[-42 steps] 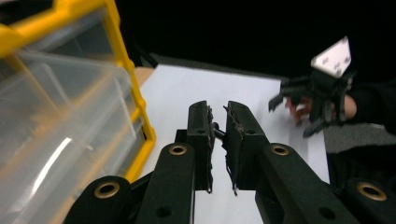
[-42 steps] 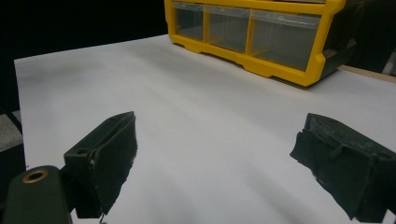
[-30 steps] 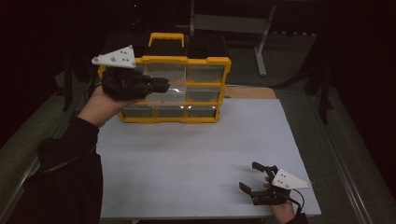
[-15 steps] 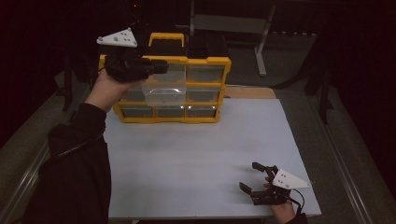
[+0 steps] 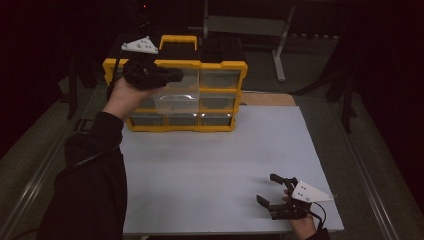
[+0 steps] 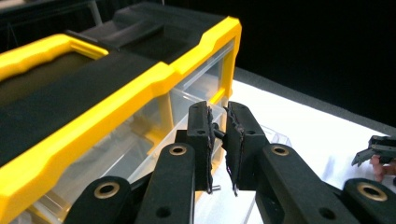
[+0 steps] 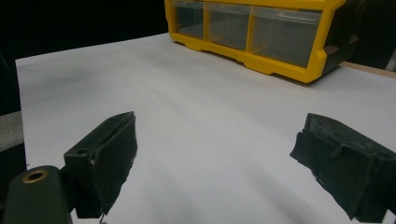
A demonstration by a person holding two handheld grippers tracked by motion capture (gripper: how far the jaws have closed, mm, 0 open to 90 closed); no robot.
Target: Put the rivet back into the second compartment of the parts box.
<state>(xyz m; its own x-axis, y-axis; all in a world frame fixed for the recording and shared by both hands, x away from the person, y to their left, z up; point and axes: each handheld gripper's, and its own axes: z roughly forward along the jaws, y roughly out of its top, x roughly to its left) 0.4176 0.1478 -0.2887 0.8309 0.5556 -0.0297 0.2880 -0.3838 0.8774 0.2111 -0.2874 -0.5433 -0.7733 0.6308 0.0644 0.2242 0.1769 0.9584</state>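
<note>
While drawer (image 5: 176, 101) juts out, white tabletop (image 5: 210, 170) lies open.

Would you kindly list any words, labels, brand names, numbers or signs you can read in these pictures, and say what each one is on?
None: no readable text in these pictures.
The yellow drawer cabinet shows no readable label or brand on its frame, handle or clear drawers.
The grey plates on the left gripper and right gripper are blank.
The white table bears no marking.
</note>
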